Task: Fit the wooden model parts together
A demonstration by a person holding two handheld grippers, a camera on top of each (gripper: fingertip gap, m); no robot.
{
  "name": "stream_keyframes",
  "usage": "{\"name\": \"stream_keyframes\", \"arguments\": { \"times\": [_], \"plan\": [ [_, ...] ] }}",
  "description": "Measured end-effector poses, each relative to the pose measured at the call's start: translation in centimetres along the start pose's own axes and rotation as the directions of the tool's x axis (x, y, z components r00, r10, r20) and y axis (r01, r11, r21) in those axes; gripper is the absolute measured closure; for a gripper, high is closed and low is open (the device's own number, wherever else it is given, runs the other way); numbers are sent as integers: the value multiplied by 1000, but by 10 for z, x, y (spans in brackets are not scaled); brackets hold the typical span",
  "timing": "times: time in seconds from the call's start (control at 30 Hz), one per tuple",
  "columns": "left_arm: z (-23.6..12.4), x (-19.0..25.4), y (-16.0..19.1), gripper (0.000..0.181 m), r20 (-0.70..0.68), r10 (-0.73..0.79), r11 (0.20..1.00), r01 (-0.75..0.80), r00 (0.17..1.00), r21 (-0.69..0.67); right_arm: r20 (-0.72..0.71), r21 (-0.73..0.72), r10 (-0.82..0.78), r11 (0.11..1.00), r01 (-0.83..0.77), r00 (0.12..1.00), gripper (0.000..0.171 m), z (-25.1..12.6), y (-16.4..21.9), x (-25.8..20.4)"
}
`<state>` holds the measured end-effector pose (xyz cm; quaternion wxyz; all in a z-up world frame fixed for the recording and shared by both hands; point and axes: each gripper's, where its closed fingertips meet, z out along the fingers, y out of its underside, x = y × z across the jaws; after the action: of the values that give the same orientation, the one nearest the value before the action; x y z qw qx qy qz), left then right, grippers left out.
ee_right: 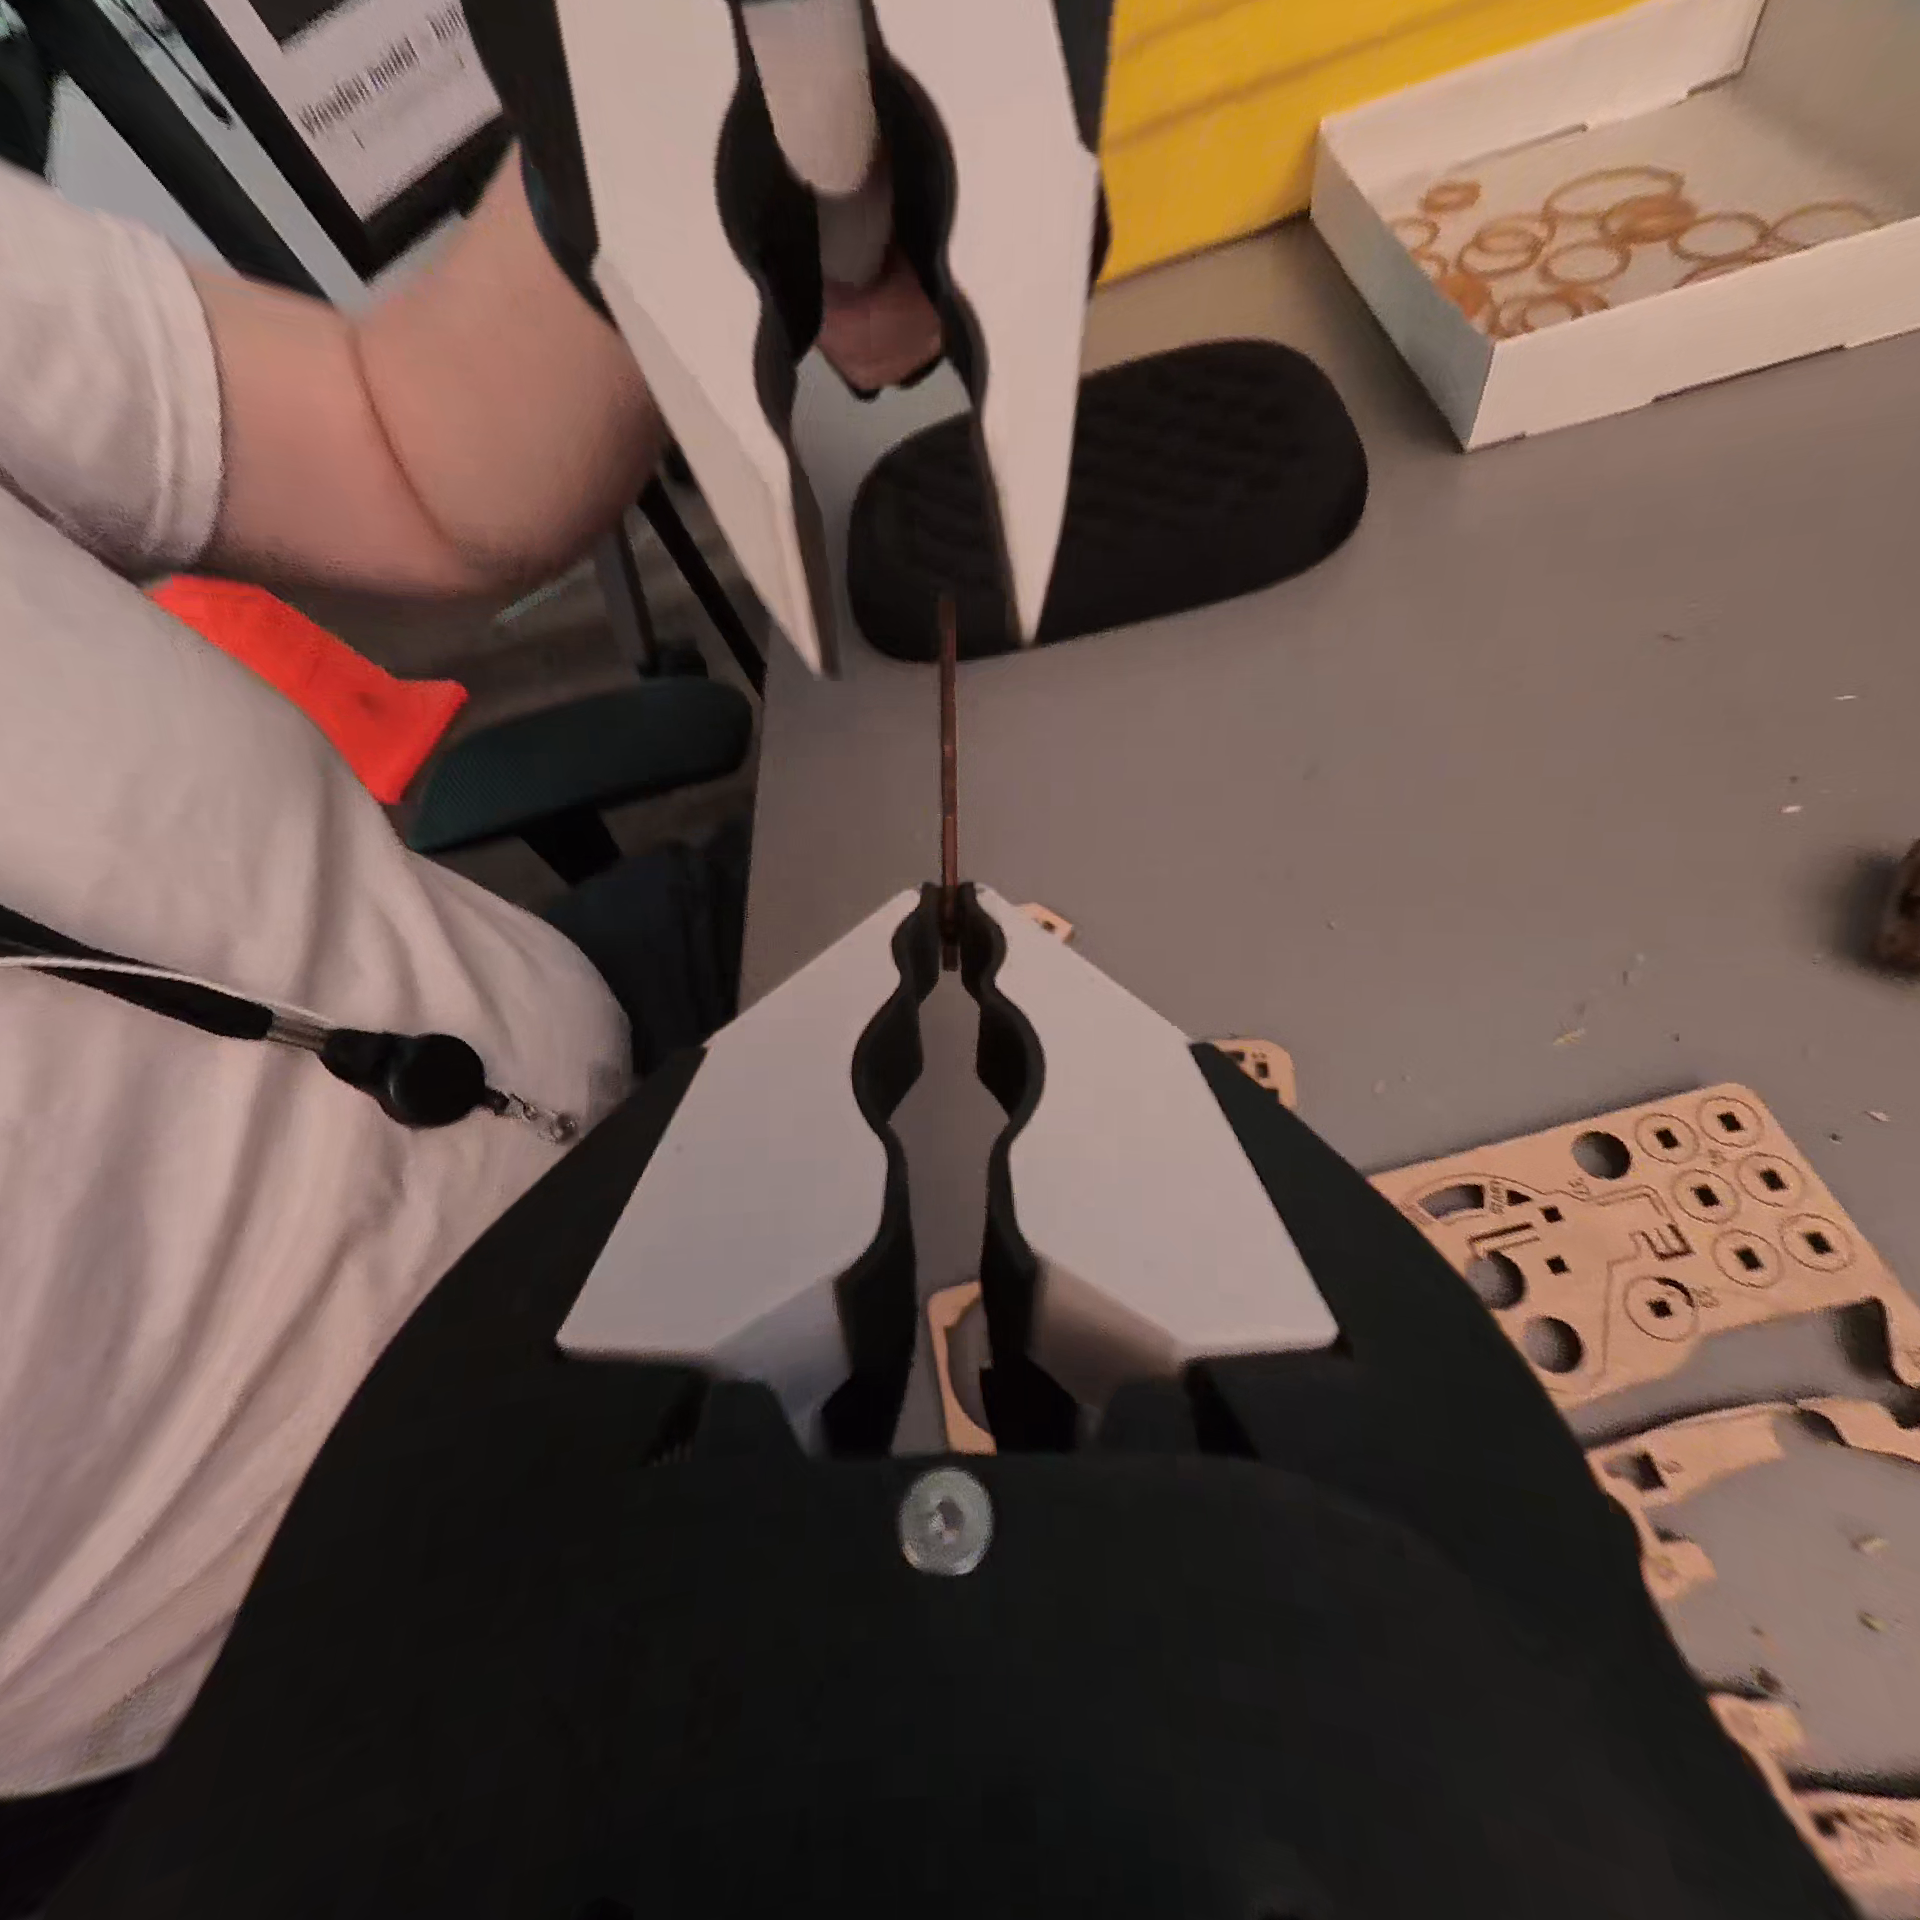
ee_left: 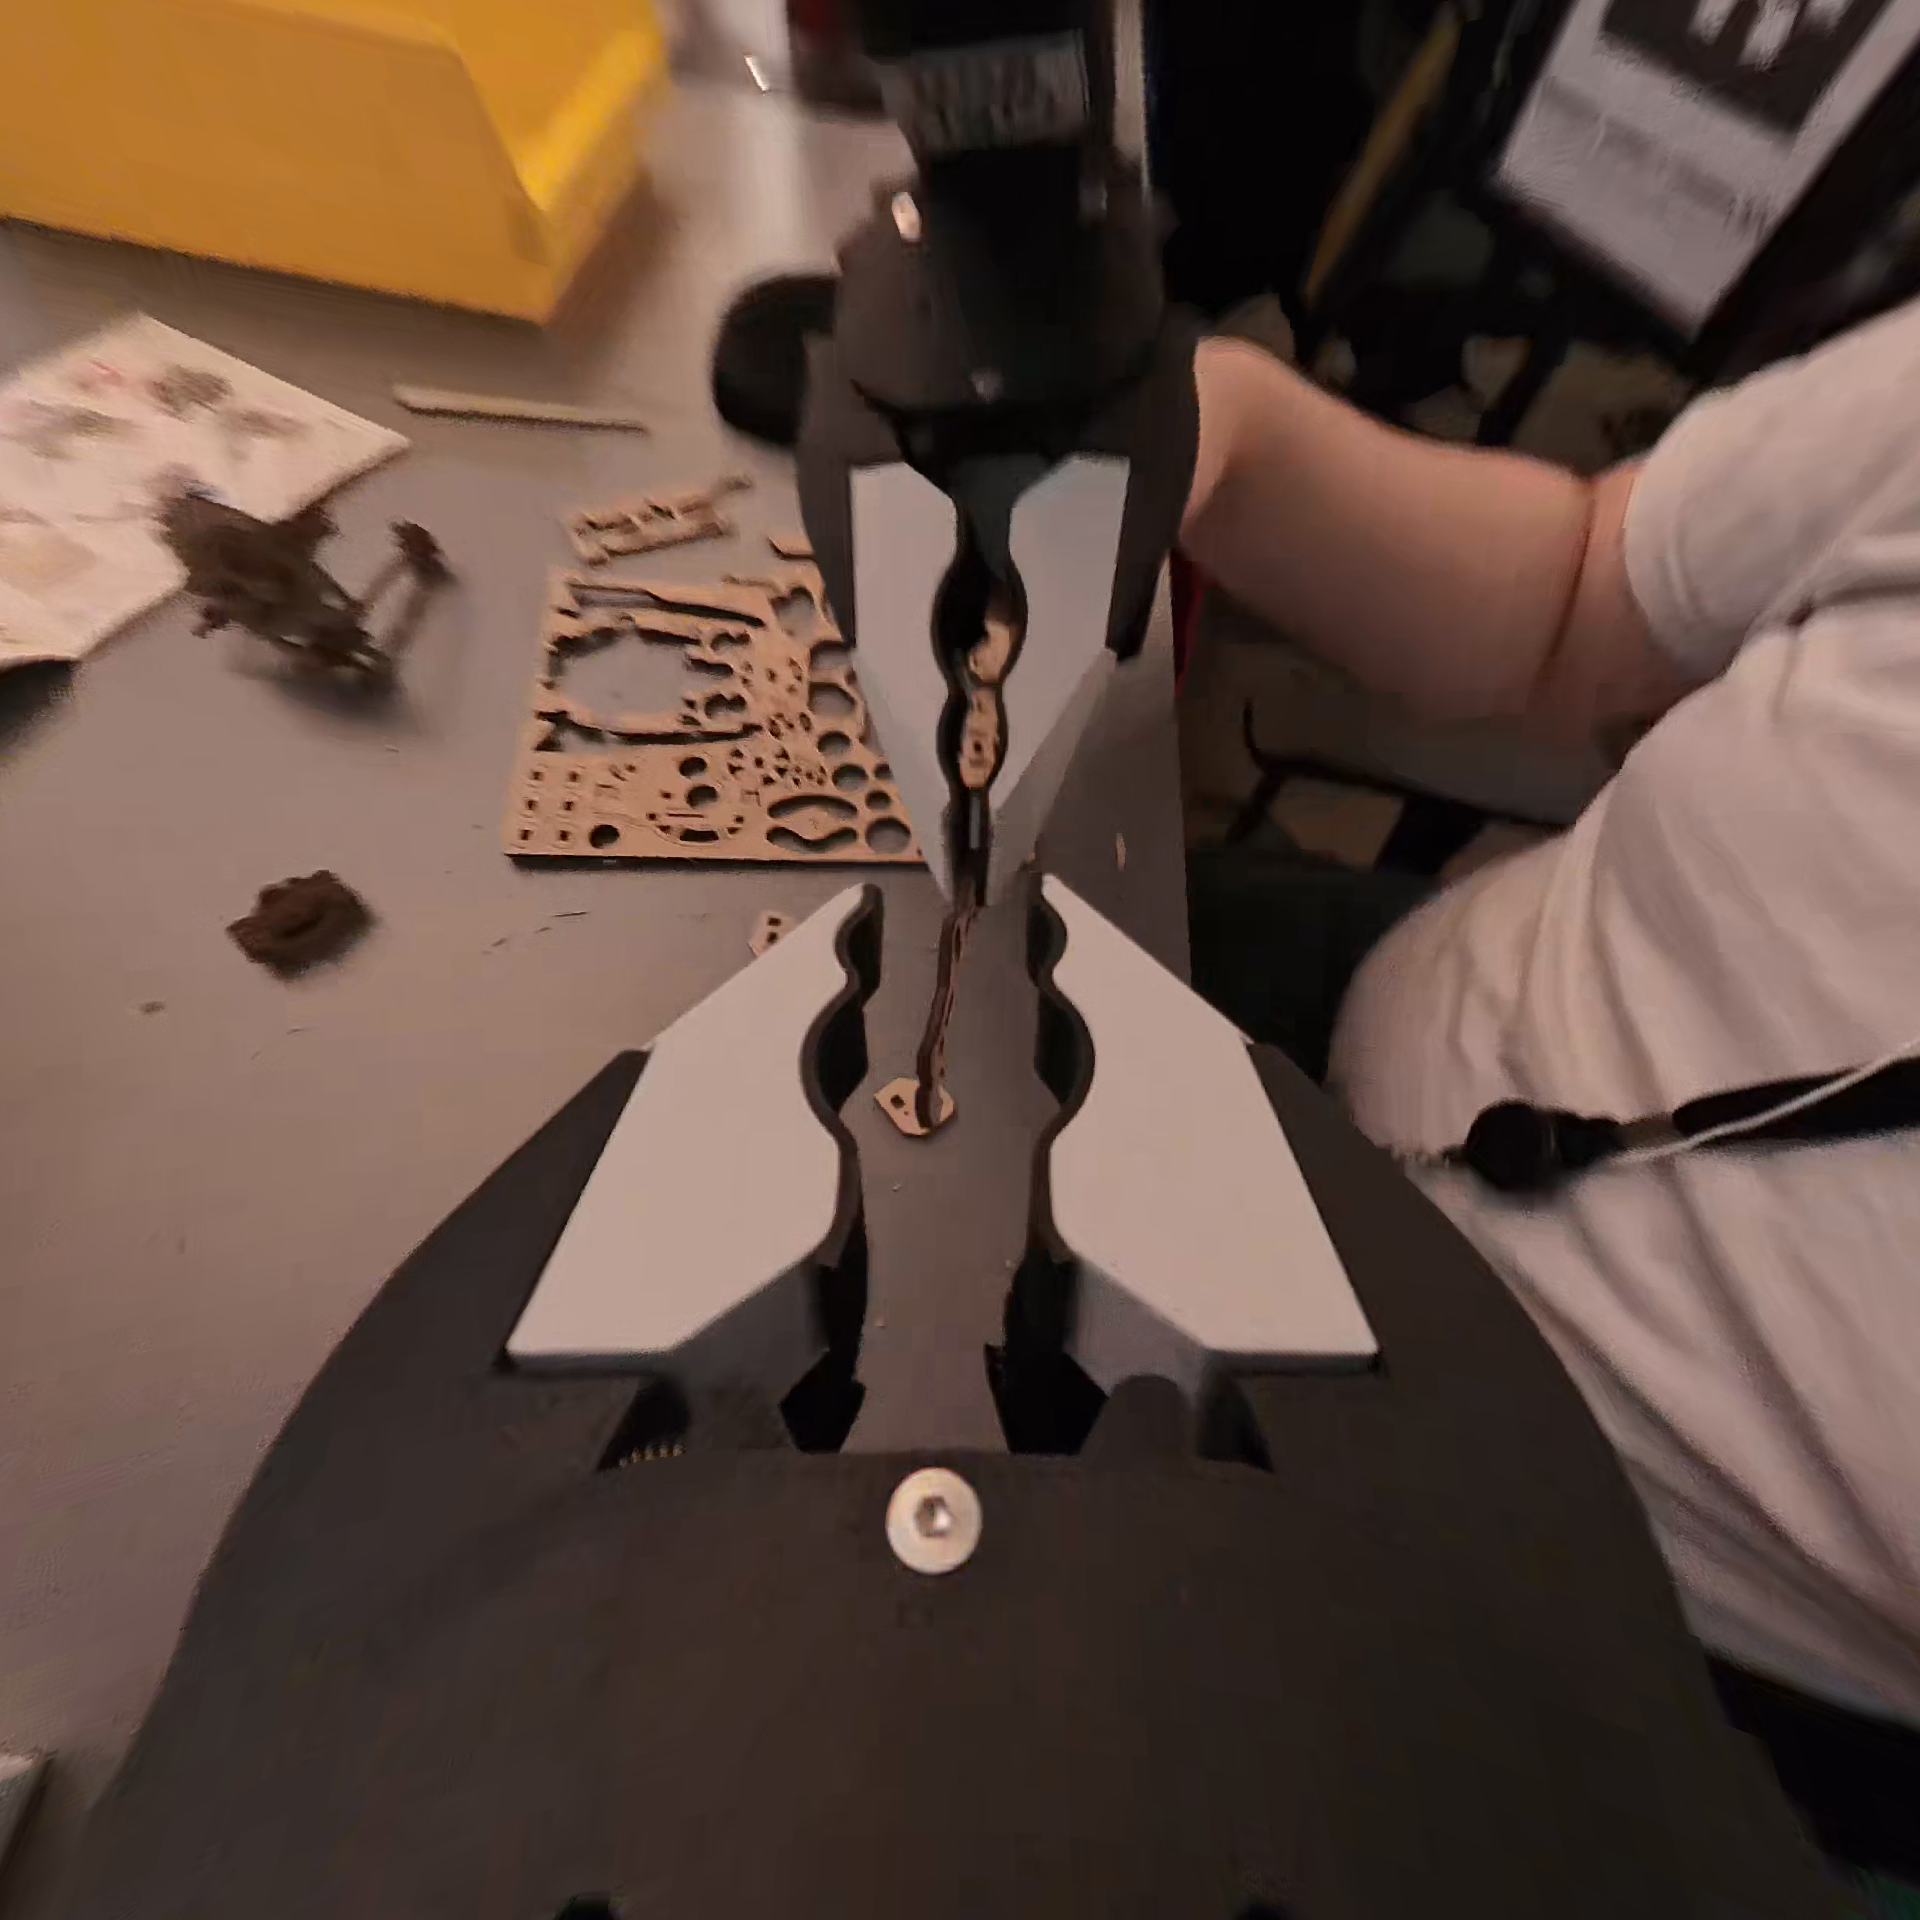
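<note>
Wooden model part, a thin dark-edged laser-cut strip (ee_right: 948, 769), is seen edge-on and pinched at the very tips of the right gripper (ee_right: 948, 914), whose white fingers are closed tight on one end of it. The strip juts forward into the gap of the left gripper (ee_right: 920, 649), and those jaws stand clearly apart, touching nothing. From the left wrist view the same strip (ee_left: 951, 997) hangs between the left gripper's (ee_left: 951, 914) spread fingers, its far end low over a small pale wooden tab (ee_left: 914, 1107) on the grey table (ee_left: 260, 1195); contact there is hard to judge. All this happens near the table's front edge, by the person's white shirt (ee_left: 1662, 1247). Further in lies a punched-out tan plywood sheet (ee_left: 707, 727), a dark half-built wooden model (ee_left: 281, 582) beside a printed paper sheet (ee_left: 135, 457), and a small dark wooden block (ee_left: 296, 920). A yellow plastic bin (ee_left: 312, 135) sits at the back, with a white cardboard tray (ee_right: 1507, 405) of wooden rings and a black oval pad (ee_right: 1195, 478) nearby.
</note>
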<state>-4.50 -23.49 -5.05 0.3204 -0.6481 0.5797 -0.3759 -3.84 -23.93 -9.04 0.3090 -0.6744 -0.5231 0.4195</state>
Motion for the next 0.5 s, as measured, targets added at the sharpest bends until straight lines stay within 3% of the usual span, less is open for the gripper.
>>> {"name": "stream_keyframes", "arguments": {
  "times": [0.17,0.27,0.5],
  "plan": [
    [39,-19,33,161,-75,115,951,-131,991,-279,-46,-98,-53,994,49,998,169,-3,9,14],
    [51,-20,34,181,-156,108,949,-148,982,-277,-72,-156,-84,985,72,994,170,-6,14,28],
    [58,-59,37,181,-133,97,955,-130,986,-266,-44,-201,-92,976,81,995,170,-7,10,67]
  ]
}}
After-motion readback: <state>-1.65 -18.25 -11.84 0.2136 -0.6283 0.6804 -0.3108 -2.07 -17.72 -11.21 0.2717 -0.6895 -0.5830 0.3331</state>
